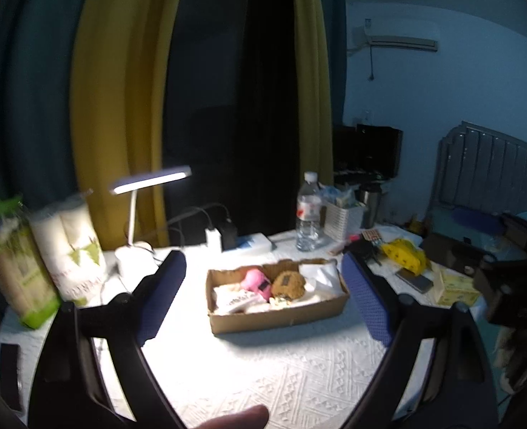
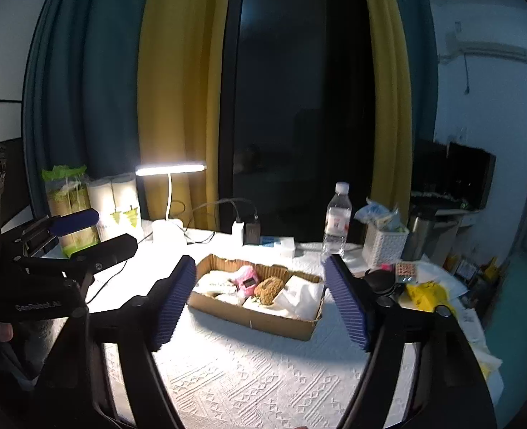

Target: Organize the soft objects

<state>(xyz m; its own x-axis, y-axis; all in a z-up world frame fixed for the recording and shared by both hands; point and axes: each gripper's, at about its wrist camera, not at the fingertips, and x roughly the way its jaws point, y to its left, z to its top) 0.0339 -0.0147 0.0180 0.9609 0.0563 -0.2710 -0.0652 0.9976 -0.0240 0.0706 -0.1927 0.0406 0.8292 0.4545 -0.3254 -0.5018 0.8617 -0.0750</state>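
Observation:
A shallow cardboard box (image 1: pixel 281 316) (image 2: pixel 249 316) sits on the white patterned tablecloth. In it lie a pink plush toy (image 1: pixel 254 279) (image 2: pixel 246 279), a brown plush toy (image 1: pixel 289 284) (image 2: pixel 269 289) and white soft cloths (image 1: pixel 322 279) (image 2: pixel 301 296). My left gripper (image 1: pixel 263 296) is open and empty, held back from the box and above the table. My right gripper (image 2: pixel 260 300) is open and empty, also short of the box. The left gripper (image 2: pixel 81 236) shows at the left of the right wrist view.
A lit desk lamp (image 2: pixel 170 169), paper roll packs (image 2: pixel 117 207), a charger (image 2: pixel 251 232), a water bottle (image 2: pixel 336 220) and a white basket (image 2: pixel 385 245) stand behind the box. A yellow bag (image 2: pixel 424 295), a phone (image 1: pixel 415 280) and clutter lie to the right.

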